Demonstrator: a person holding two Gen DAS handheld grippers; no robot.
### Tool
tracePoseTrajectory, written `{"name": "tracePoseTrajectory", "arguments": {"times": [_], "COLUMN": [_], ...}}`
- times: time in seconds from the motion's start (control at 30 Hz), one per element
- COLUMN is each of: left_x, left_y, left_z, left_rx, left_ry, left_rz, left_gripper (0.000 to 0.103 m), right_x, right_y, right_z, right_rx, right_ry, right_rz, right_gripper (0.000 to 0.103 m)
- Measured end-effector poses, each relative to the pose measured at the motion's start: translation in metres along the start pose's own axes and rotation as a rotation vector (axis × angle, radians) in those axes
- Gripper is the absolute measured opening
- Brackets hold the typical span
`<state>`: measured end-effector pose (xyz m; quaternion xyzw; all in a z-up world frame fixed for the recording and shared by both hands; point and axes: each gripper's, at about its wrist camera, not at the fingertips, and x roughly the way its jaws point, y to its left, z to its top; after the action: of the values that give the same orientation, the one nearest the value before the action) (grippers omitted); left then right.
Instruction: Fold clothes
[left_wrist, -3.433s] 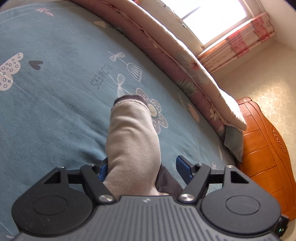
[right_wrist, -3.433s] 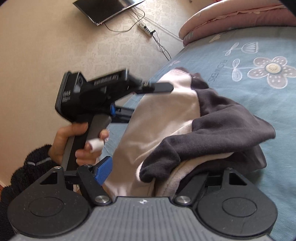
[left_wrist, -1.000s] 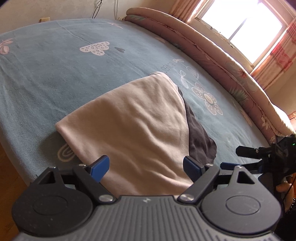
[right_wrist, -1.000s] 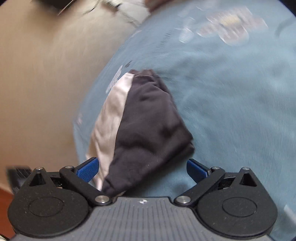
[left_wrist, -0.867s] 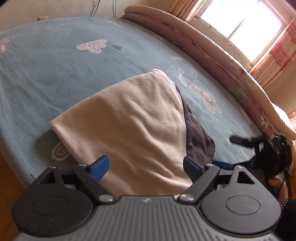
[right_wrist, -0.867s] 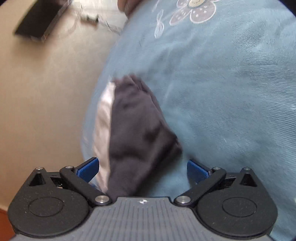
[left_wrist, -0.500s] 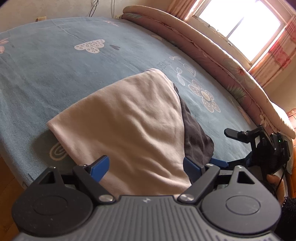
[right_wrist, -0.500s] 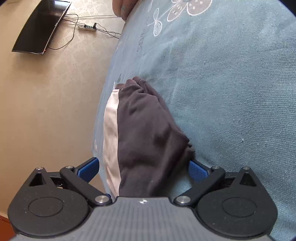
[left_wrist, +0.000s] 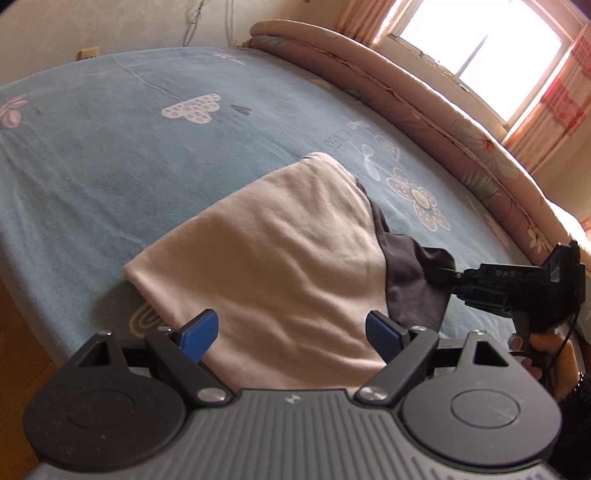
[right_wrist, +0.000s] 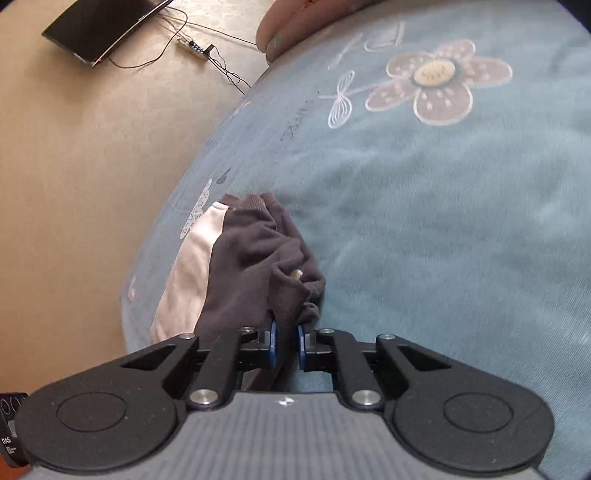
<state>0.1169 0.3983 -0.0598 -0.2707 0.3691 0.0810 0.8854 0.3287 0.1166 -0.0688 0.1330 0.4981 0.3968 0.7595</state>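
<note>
Now right tool (right_wrist: 284, 345) pinching dark sleeve (right_wrist: 291, 291) beside pink top (left_wrist: 266, 266); left tool (left_wrist: 291, 332) wide open above top

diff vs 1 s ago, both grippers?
The right gripper moved in and shut on the dark sleeve, which it had straddled open. The left gripper stays open over the pink garment, still flat on the blue bedspread.
</note>
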Motion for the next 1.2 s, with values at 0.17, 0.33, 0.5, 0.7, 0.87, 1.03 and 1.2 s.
{"name": "tracePoseTrajectory", "arguments": {"times": [0.17,0.33,0.5,0.7,0.87,1.03,1.2], "left_x": [0.016,0.054,0.128,0.183,0.15,0.114,0.147], "left_y": [-0.023,-0.054,-0.06,-0.045,-0.051,-0.041,-0.025], "left_z": [0.042,0.104,0.134,0.123,0.134,0.121,0.1], "left_rx": [0.111,0.218,0.204,0.261,0.229,0.194,0.214], "left_ry": [0.016,0.006,0.065,0.081,0.115,0.17,0.187], "left_rz": [-0.128,-0.228,-0.252,-0.209,-0.241,-0.308,-0.218], "left_gripper": [0.087,0.087,0.087,0.086,0.086,0.089,0.092], "right_x": [-0.013,-0.029,0.004,0.037,0.02,0.007,0.043], "right_y": [0.027,0.08,0.125,0.111,0.109,0.098,0.076], "right_z": [0.004,-0.014,-0.039,-0.052,-0.033,0.002,0.005], "right_rx": [-0.234,-0.481,-0.652,-0.615,-0.583,-0.561,-0.504], "right_ry": [0.012,-0.072,-0.006,0.065,0.015,-0.095,0.014], "right_rz": [-0.176,-0.18,-0.072,-0.046,-0.01,-0.039,-0.066], "right_gripper": [0.036,0.049,0.057,0.068,0.068,0.068,0.075]}}
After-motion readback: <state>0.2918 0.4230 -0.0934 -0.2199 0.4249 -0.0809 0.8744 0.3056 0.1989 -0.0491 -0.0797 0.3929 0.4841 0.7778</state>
